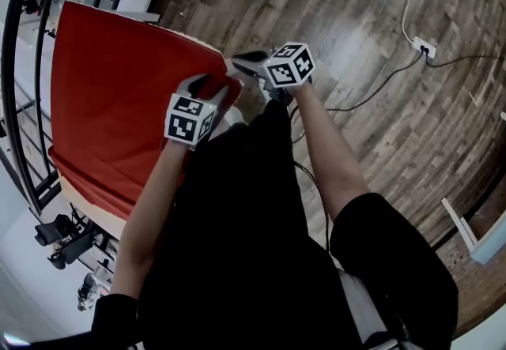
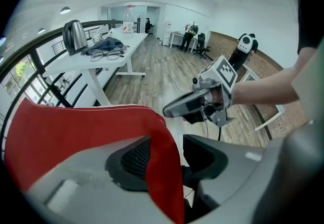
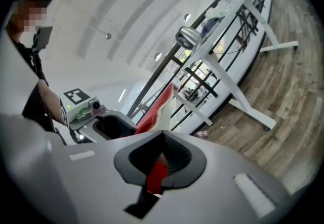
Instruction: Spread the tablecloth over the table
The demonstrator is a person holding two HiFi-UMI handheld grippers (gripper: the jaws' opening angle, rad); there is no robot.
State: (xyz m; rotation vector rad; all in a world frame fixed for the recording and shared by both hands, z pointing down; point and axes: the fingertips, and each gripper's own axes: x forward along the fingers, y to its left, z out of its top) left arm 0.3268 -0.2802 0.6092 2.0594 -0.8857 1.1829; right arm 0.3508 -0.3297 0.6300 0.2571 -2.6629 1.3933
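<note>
Right tool (image 3: pixel 161 139) pinching the red tablecloth (image 1: pixel 111 95) corner
Jaws closed flat on a fold, probably to keep the corner lifted for pulling; left tool (image 2: pixel 167 154) stands wide, the hem passing between its jaws unpinched. Beyond, the cloth drapes the table (image 1: pixel 95 212).

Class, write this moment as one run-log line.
left gripper: open, tablecloth edge between jaws | right gripper: shut on tablecloth
</note>
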